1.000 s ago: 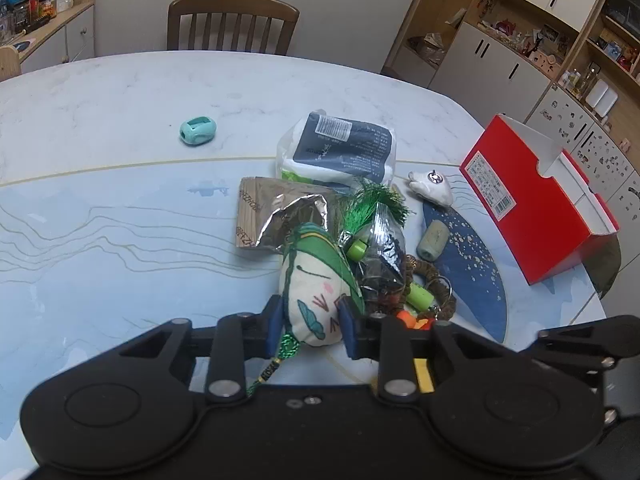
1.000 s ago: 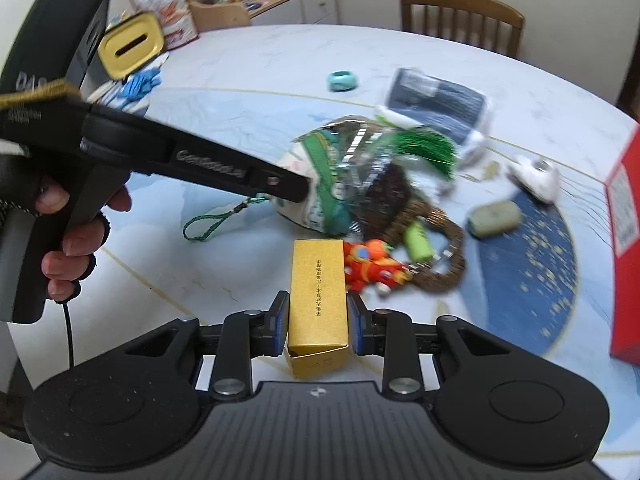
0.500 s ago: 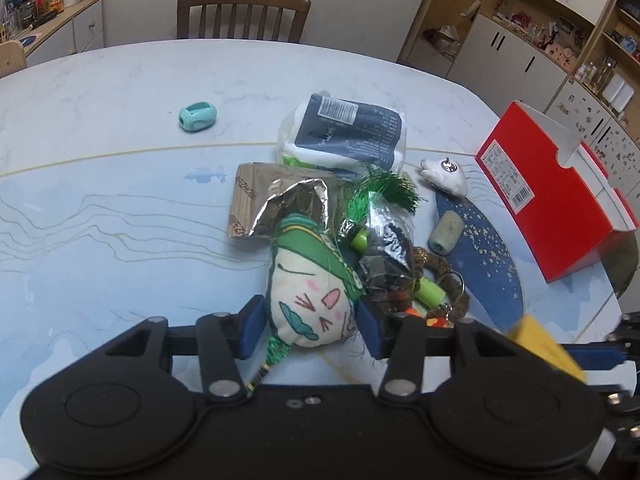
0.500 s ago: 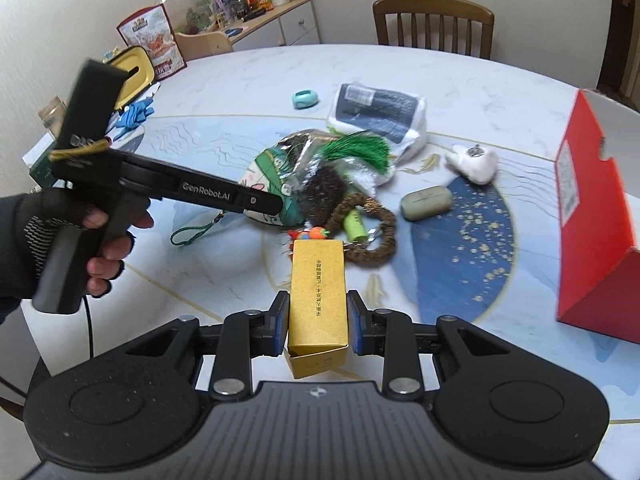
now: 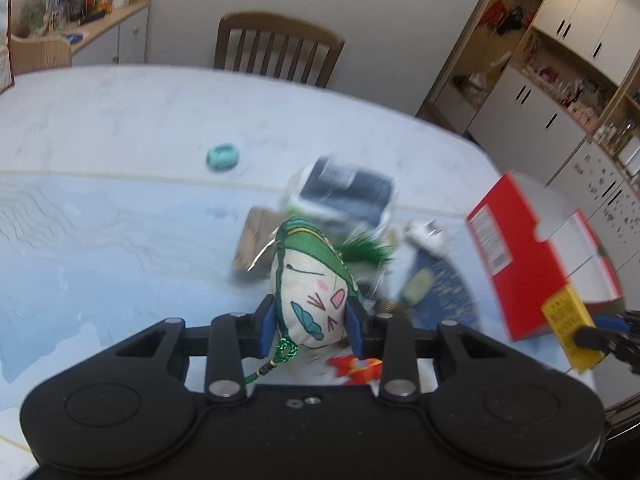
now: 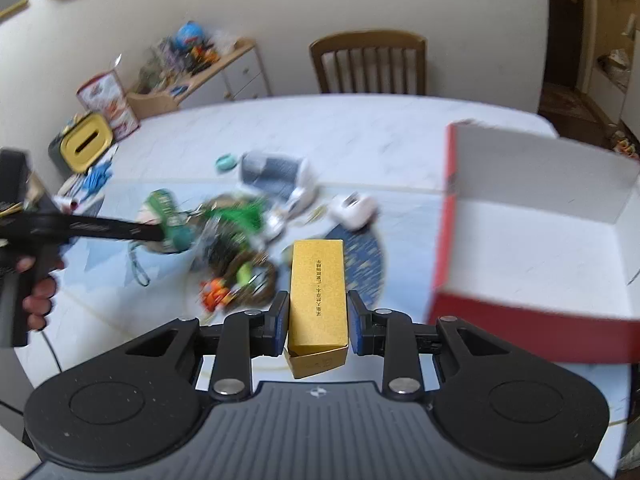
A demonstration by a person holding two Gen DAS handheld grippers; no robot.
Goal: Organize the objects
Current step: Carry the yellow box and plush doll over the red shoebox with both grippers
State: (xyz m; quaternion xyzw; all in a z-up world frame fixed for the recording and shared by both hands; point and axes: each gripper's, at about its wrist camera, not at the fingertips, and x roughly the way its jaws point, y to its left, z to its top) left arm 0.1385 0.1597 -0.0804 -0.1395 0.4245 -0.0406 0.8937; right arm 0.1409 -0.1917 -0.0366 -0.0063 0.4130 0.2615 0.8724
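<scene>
My left gripper (image 5: 312, 322) is shut on a cream and green stuffed charm (image 5: 310, 280) with a drawn face, held above the table; its green cord hangs below. My right gripper (image 6: 318, 320) is shut on a gold rectangular box (image 6: 318, 292), lifted beside the open red box (image 6: 536, 240) with a white inside. In the left wrist view the gold box (image 5: 570, 332) shows at the far right in front of the red box (image 5: 520, 256). A pile of small things (image 6: 236, 248) lies mid-table.
On the table (image 5: 100, 208) lie a teal sharpener (image 5: 223, 156), a dark wrapped pack (image 5: 348, 188), a white gadget (image 6: 354, 208), an orange toy (image 6: 216, 292) and a grey-green block (image 5: 416, 286). A wooden chair (image 6: 368, 64) stands at the far side. A hand (image 6: 38, 288) grips the left tool.
Both grippers rose from the table. The left lifted the charm clear of the pile; the right carried the gold box rightward, close to the open red box.
</scene>
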